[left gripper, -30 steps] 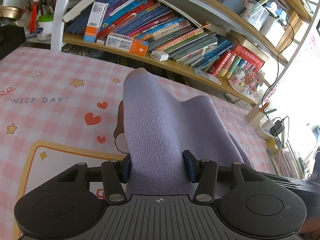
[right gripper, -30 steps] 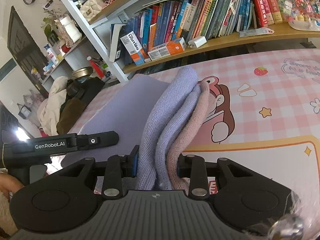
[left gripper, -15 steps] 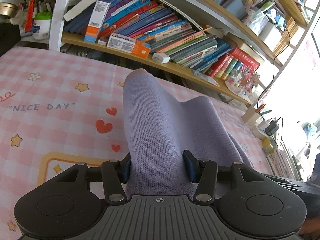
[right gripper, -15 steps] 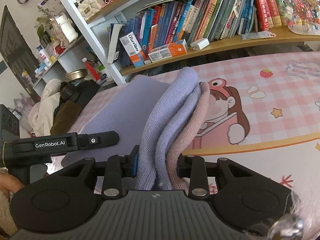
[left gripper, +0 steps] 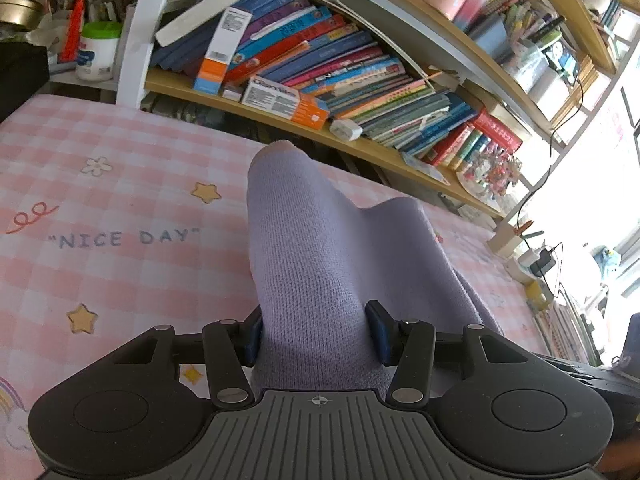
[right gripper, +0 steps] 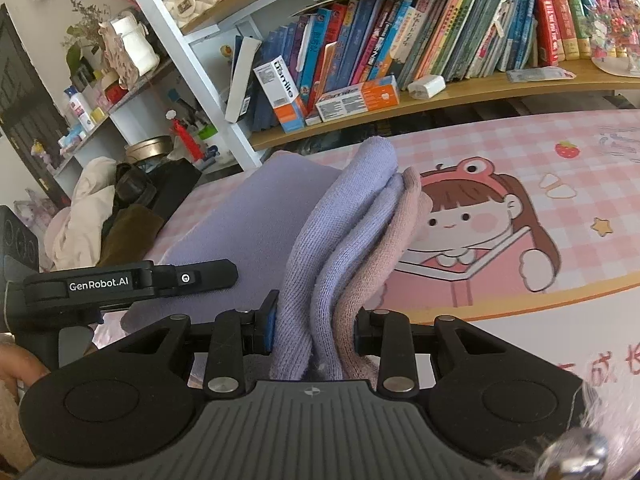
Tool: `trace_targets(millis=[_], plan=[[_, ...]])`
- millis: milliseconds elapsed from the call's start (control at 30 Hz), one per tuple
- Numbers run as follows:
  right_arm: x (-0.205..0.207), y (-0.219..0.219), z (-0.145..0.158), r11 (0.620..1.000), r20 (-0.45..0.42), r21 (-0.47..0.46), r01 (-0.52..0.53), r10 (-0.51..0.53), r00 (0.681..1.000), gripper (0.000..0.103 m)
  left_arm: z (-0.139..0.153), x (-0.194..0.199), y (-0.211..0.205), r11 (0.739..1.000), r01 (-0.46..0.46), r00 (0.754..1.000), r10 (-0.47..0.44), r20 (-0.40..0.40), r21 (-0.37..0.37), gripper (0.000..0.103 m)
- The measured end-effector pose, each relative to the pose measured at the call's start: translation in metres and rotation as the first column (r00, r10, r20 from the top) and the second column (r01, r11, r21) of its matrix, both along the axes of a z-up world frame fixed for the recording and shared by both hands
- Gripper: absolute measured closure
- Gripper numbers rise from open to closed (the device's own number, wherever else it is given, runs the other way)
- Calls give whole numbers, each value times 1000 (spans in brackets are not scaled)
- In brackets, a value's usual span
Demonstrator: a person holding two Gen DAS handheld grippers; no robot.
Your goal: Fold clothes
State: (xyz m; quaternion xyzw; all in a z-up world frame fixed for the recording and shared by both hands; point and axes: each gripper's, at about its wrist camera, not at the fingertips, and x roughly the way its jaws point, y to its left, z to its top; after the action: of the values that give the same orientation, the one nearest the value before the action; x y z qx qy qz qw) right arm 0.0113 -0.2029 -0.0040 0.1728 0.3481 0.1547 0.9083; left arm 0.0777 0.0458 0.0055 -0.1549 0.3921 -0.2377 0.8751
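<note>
Since the earlier frame the purple knit garment (left gripper: 316,264) had travelled with you across the pink checked desk (left gripper: 120,184), toward the bookshelf (left gripper: 320,76). It hung bunched above the desk, short of that shelf. Your left gripper (left gripper: 316,332) had its fingers clamped on one thick fold; your right gripper (right gripper: 314,320) pinched several layers. You were mid-carry on a fold; next, judge where to lay it flat and even.

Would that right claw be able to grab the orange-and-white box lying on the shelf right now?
Probably not. The right claw is already shut on bunched lilac knitwear, so its jaws are full, though nothing else blocks the way to the box.
</note>
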Motion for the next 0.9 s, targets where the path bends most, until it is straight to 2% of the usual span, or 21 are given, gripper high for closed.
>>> trace_targets(millis=[267,500,900], plan=[[20,37,1,1000,19,-22,0,0,1000,73,-3,21,35,1000,5,1000,-5,5,-16,54],[56,67,0,998,31,-42,-37,38,999,73,-8,49,61,999,-26,1000,26,15,-24,54],[151,90,-8,993,83,-71,-90,96,992,73,-12,130,79,998,-68,995,68,68,1,54]])
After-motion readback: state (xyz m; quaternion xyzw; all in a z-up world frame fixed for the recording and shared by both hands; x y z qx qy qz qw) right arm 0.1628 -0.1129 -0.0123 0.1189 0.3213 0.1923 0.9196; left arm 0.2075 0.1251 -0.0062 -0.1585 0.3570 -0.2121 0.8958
